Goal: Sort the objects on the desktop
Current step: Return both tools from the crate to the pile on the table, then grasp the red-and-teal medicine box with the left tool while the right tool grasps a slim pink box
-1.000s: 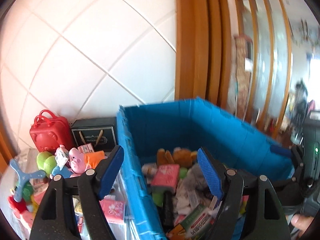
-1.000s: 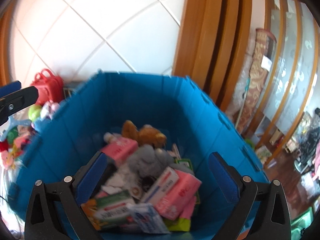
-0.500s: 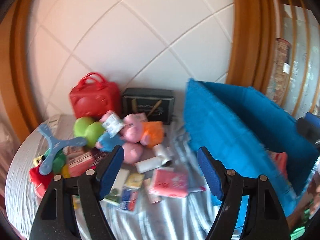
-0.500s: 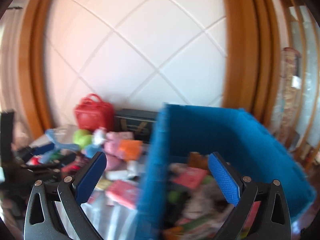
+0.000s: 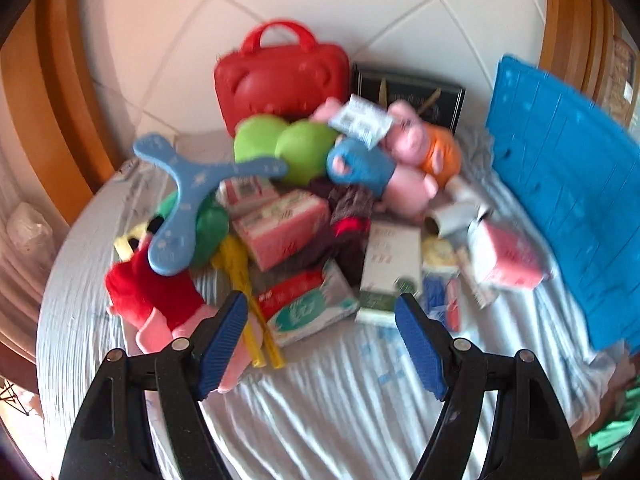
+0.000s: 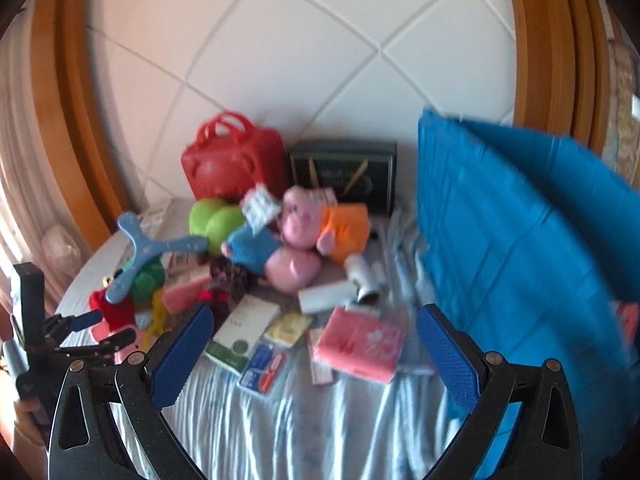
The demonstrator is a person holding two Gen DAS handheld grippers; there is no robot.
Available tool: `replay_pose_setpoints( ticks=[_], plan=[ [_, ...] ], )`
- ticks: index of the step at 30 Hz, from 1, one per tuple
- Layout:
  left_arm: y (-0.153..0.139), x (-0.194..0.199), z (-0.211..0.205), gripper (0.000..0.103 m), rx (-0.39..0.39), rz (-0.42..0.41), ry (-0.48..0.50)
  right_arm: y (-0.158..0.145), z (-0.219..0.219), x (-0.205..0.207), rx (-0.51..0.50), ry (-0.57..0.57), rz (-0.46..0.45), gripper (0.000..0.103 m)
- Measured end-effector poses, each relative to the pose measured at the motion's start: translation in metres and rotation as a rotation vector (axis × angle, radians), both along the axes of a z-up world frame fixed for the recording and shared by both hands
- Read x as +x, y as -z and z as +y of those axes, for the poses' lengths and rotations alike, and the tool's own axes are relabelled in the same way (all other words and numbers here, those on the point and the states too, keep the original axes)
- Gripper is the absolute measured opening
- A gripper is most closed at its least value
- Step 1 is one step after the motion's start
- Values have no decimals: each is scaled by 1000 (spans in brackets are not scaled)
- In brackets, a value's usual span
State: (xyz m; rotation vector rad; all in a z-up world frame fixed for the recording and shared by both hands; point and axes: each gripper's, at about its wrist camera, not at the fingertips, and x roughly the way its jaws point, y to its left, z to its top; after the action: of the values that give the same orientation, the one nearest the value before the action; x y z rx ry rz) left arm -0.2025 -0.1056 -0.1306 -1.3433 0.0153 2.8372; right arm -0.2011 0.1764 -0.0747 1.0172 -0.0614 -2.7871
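A pile of small objects lies on the pale striped cloth [image 5: 352,392]: a blue boomerang toy [image 5: 188,200], green plush [image 5: 288,148], pink pig plush [image 5: 424,148], red plush [image 5: 148,292], a white-and-green box [image 5: 390,260], a green-and-red tissue pack [image 5: 308,308] and a pink pack [image 5: 508,260]. My left gripper [image 5: 320,298] hangs open just in front of the tissue pack, holding nothing. My right gripper [image 6: 315,312] is open above the pink pack [image 6: 356,344], with nothing between its fingers. The left gripper [image 6: 80,332] also shows at the left edge of the right wrist view.
A tall blue bin [image 5: 560,184] stands at the right of the table, its wall [image 6: 512,240] close to my right gripper. A red case [image 5: 280,76] and a black box [image 5: 412,96] stand against the white tiled wall behind the pile. Wooden frames flank the wall.
Both views swung left and down, from over the blue bin to the pile on the cloth. The pile now looks closer. Both grippers stayed open.
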Motion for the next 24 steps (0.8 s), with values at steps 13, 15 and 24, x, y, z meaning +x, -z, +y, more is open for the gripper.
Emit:
replay_pose_setpoints(
  ticks=[13,15,24],
  plan=[
    [91,-65,-23,76,-52,-174,157,131,-9,-49,131,84,-336,103],
    [104,-76,-20,76,-56,-213,199,142,-6,-55,132,95,-372,103],
    [133,-113,-23,89,-58,-307,244,183,4,-84,49,92,-453,103]
  ],
)
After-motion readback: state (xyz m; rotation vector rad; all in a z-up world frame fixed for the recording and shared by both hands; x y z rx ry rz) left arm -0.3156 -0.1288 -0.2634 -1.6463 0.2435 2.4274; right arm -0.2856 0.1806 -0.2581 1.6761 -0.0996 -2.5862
